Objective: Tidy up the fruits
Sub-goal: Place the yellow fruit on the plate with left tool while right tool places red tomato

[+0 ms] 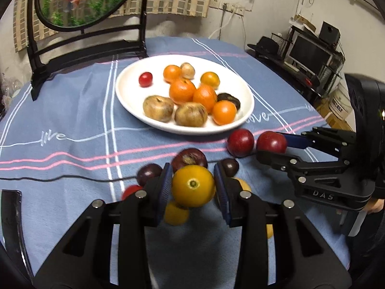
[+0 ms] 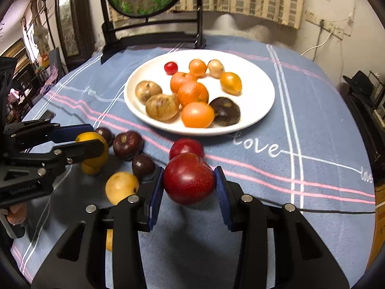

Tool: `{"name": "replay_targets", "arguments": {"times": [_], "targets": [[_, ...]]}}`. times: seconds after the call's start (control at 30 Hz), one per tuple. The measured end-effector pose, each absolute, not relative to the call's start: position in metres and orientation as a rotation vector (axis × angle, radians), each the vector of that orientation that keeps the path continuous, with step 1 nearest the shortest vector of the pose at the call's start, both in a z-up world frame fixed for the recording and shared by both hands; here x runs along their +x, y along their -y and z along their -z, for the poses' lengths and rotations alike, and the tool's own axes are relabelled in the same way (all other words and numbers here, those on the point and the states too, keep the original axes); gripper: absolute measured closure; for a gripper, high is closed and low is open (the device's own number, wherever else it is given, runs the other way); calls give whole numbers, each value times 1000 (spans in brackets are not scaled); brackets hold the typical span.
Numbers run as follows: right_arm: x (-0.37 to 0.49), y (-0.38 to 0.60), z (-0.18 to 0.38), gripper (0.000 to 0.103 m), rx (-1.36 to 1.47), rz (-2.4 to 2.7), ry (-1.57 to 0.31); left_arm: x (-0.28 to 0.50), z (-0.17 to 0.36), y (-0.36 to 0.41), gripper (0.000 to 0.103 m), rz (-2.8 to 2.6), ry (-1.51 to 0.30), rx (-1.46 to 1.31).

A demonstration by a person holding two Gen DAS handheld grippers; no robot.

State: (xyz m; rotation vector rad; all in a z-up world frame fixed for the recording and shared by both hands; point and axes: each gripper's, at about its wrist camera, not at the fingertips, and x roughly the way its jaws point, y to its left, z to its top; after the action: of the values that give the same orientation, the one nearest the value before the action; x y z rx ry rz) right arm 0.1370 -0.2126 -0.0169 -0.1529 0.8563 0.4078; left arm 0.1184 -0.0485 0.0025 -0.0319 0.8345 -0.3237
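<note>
My left gripper (image 1: 193,186) is shut on a yellow-orange fruit (image 1: 193,186) and holds it above the blue cloth; it also shows in the right wrist view (image 2: 92,142). My right gripper (image 2: 190,183) is shut on a red plum (image 2: 189,178), also seen in the left wrist view (image 1: 272,142). A white plate (image 1: 134,101) farther back holds several oranges, brown fruits, a dark fruit and a small red one. Loose fruit lies on the cloth near both grippers: a second red plum (image 2: 186,145), dark purple plums (image 2: 127,144), and yellow fruits (image 2: 121,186).
A dark wooden stand with a round painted screen (image 1: 84,0) stands at the back left of the table. A black cable (image 2: 324,210) runs across the cloth. A monitor and shelves (image 1: 310,53) stand off the table to the right.
</note>
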Motion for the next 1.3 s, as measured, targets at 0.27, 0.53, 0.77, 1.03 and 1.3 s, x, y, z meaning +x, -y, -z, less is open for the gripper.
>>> {"name": "replay_targets", "arguments": {"times": [0.27,0.53,0.77,1.03,1.3], "targets": [[148,215,-9,61,-87,-340,-746,146,-25,45,66,290,-801,-2],[182,193,-17,61,-100,-352,-695,203,-30,44,66,270,-795,-18],[218,175,-4,60,-95,-350,-717,242,-20,42,66,241,-801,-29],[224,175,1,48,-72,-334,-698,238,-27,42,34,231,-722,-76],[212,187,-10,46,-49,-324,-689,211,-41,40,23,229,-685,-62]]}}
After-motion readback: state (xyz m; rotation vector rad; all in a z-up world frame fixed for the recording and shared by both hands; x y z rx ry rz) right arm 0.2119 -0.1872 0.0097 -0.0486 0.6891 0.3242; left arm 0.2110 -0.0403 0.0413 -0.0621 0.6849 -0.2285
